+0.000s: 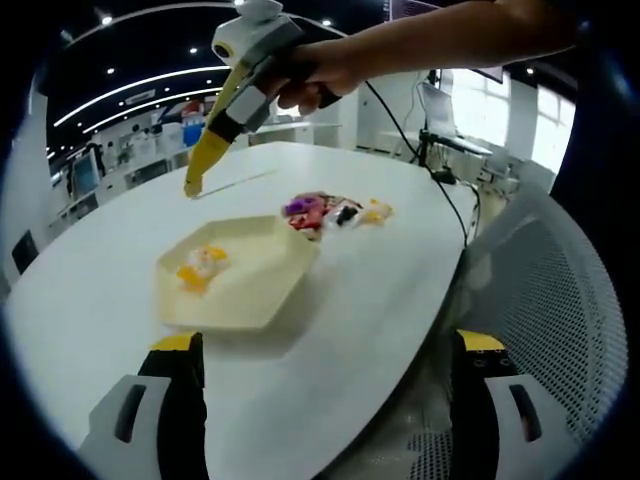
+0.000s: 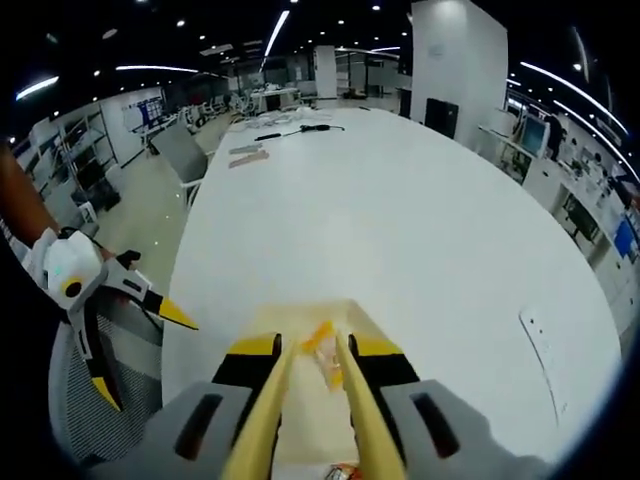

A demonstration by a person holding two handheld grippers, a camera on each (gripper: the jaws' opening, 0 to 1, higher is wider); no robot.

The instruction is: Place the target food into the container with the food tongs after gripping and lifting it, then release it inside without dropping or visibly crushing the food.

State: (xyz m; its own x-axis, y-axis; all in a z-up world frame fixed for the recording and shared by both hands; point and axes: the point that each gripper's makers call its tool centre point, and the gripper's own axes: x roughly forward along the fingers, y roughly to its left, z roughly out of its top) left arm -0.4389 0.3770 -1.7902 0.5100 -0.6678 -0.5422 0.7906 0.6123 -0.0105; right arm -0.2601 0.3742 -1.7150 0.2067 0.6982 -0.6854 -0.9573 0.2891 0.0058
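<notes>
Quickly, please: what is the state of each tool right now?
Left tool: open, holding nothing.
Right tool: shut on the tongs.

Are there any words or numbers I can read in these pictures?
No words can be read.
The colourful food packets beside the tray have print that is too blurred to read.
The signs on the far shelves are too small to read.

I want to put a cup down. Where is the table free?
The white table lies bare left of the tray, and beyond it in the right gripper view. It is crowded by the wrapped snacks behind the tray; a cable crosses the right edge.
</notes>
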